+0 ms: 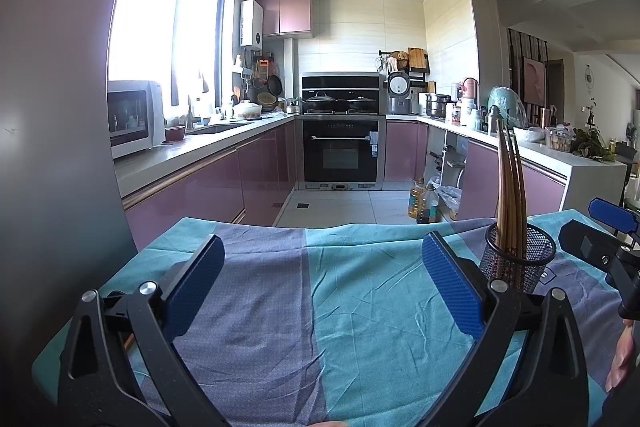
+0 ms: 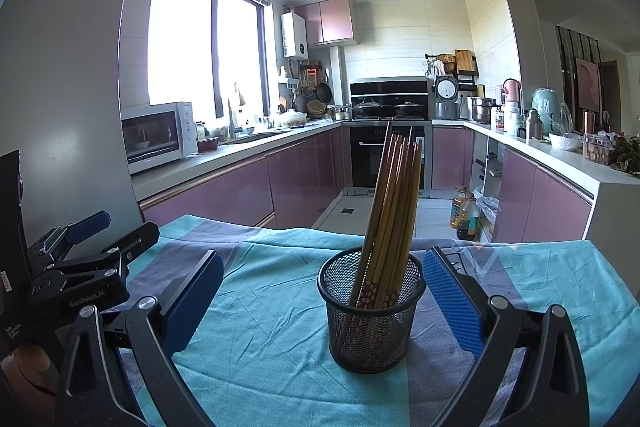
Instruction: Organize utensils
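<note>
Left wrist view: the left gripper (image 1: pixel 322 287) hovers low over the striped cloth (image 1: pixel 280 287), its blue pads spread wide with nothing between them. The mesh cup (image 1: pixel 520 261) stands on the cloth to its right, just past the right pad, with the chopsticks (image 1: pixel 509 195) upright inside and fanning slightly at the tips. At the far right edge the right gripper (image 1: pixel 600 227) reaches in level with the cup, and part of a hand (image 1: pixel 622 359) shows below it. No loose utensil lies on the visible cloth.

Right wrist view: the right gripper (image 2: pixel 322 291) is levelled straight at the cup (image 2: pixel 370 315), which sits between and just ahead of its widely parted pads, touching neither. The chopsticks (image 2: pixel 394 211) lean right against the rim, patterned ends down. The left gripper (image 2: pixel 88 239) rests well apart at the left edge, also parted.

By the look of it, the gathering step is done or nearly so, with every visible stick already in the cup. If the cup is to be shifted, the next move calls for a slow, centred close on its wall, low enough that the tall, leaning bundle does not tip it.
</note>
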A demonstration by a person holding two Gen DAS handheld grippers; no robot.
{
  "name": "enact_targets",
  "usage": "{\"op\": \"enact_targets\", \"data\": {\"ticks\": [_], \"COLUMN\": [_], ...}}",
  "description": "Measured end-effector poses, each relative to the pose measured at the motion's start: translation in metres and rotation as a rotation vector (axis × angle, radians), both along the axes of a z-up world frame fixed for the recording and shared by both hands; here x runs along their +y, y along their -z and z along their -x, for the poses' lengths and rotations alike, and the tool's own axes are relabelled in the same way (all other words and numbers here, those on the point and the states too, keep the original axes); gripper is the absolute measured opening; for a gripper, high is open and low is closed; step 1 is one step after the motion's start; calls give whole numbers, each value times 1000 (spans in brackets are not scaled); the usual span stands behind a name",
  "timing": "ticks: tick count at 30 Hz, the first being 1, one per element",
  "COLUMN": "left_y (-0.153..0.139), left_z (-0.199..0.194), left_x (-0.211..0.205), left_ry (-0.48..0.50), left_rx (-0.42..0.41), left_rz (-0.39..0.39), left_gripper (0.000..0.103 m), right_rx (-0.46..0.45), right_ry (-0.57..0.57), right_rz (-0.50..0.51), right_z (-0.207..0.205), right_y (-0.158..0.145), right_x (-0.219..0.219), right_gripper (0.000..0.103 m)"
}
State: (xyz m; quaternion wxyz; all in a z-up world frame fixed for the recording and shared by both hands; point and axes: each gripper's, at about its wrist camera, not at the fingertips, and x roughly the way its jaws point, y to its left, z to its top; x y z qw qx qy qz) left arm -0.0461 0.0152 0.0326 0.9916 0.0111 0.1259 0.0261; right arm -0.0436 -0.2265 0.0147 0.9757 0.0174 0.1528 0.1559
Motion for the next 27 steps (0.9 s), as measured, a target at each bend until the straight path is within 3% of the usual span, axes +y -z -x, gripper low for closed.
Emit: {"op": "enact_targets", "data": {"ticks": [27], "left_y": [2], "left_z": [-2], "left_x": [-5], "left_ry": [7], "left_rx": [12], "left_rz": [1], "left_gripper": [97], "right_rx": [3], "right_ry": [4], "right_rz": [-1], "right_z": [1], "right_y": [3], "right_x": [0], "right_gripper": [96]}}
